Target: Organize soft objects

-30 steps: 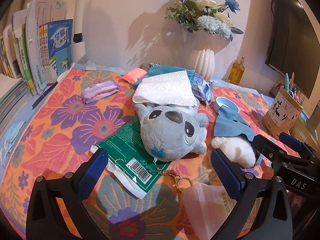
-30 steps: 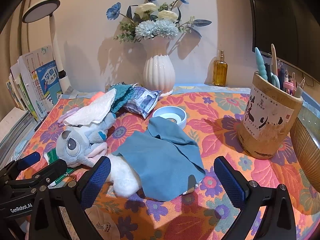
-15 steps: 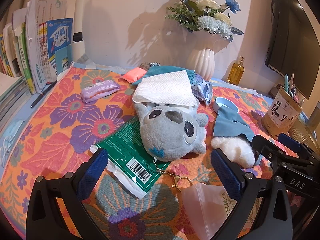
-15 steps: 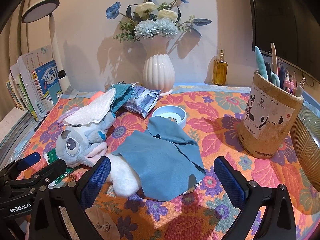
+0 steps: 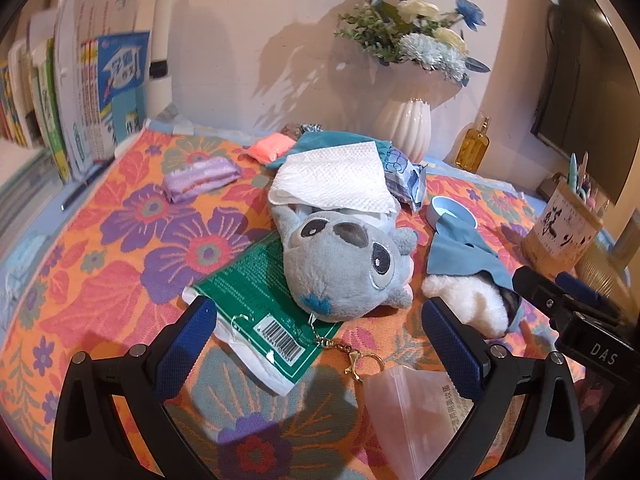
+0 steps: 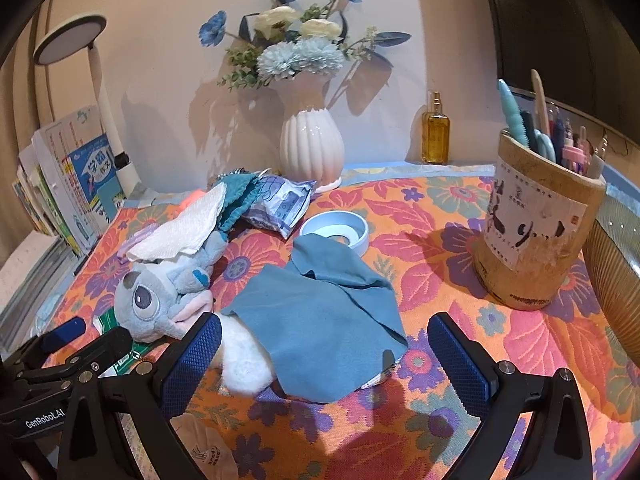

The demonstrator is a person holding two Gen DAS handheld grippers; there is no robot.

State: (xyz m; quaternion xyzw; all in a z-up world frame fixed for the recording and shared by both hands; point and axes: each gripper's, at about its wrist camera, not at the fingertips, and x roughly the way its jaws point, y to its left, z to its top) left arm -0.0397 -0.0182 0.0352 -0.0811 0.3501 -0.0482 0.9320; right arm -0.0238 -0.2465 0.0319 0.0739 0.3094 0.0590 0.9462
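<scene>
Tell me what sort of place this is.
Most likely a study desk in a home. Upright books line one side beside a desk lamp, a pen holder full of pens stands on the floral cloth, and a dark monitor hangs near the wall.

Light: warm, fairly bright, from the front.
Shadows: flowers [image 6: 296, 46] cast hard shadows on the wall [image 6: 168, 80].
Edges: fisheye bending, dark corners.
Blur: books [image 5: 60, 92] slightly soft.

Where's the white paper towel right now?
The white paper towel lies draped over the grey plush toy, mid-table in the left wrist view, just before the white vase.
</scene>
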